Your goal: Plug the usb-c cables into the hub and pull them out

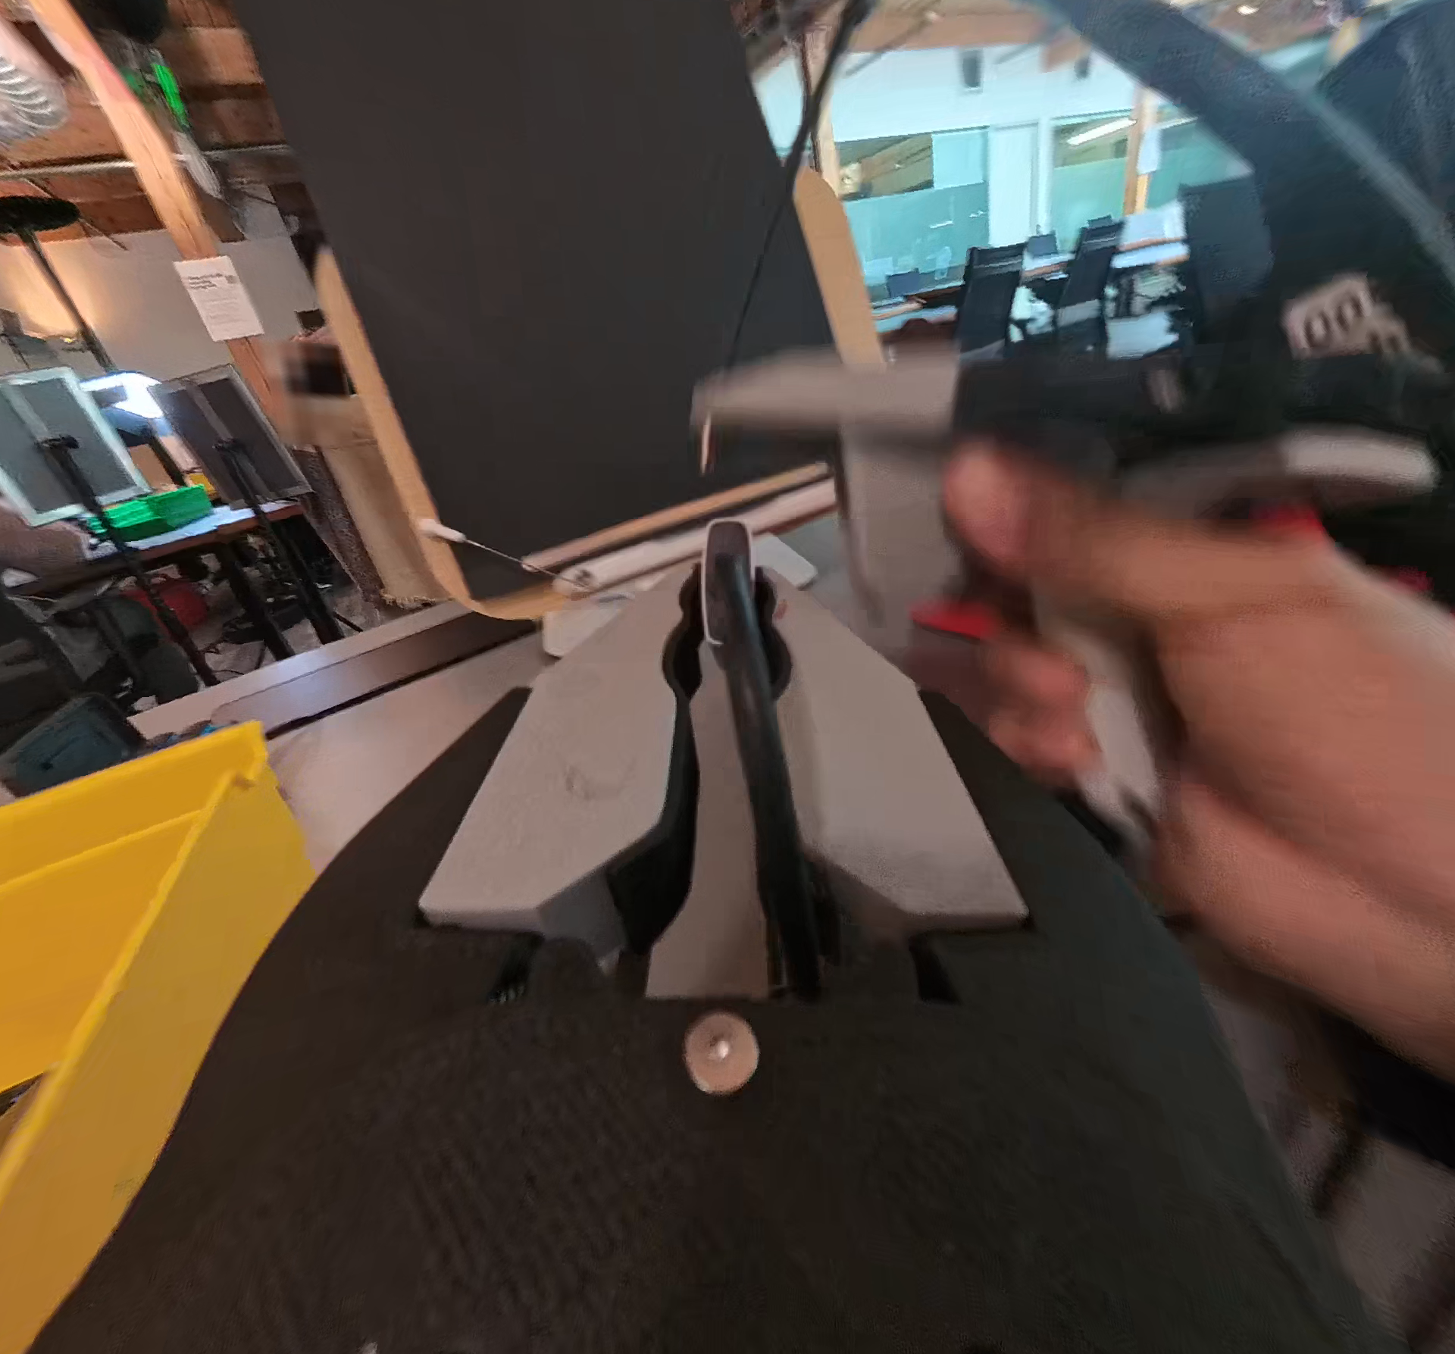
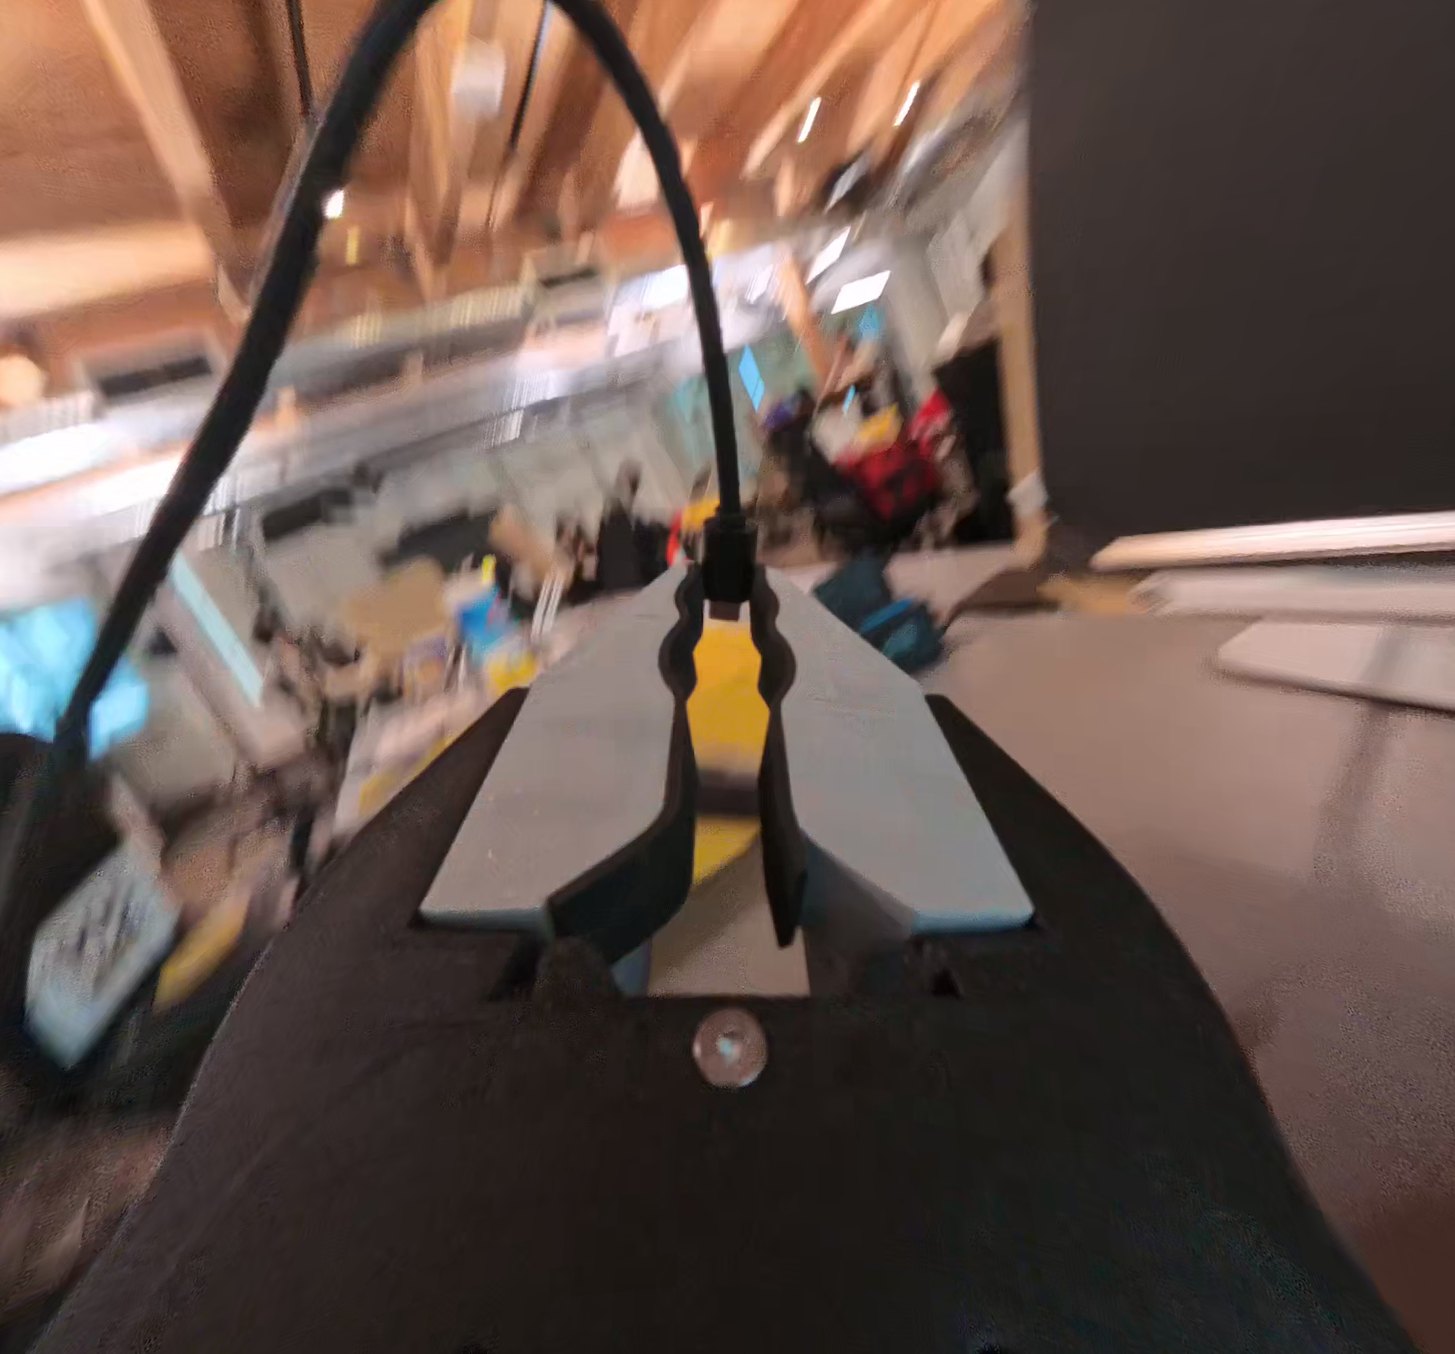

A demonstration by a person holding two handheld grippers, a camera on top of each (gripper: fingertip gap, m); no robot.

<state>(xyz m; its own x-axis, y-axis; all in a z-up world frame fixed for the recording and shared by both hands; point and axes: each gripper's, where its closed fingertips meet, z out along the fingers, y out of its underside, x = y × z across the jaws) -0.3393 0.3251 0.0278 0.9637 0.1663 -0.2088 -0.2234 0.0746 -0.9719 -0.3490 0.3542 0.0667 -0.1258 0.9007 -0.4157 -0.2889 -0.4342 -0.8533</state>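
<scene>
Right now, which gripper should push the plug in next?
Probably the right gripper: it pinches the black cable's plug at its tips, metal end free. The left gripper clamps the hub, so it seems busy holding.

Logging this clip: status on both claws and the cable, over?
Left claw shut on hub. Right claw shut on usb-c plug, cable arching overhead. Plug not in hub. Nothing blocking; views blurred.

My grey table carries little that I can make out — a flat white slab near its far edge, a yellow bin at its left side.
</scene>
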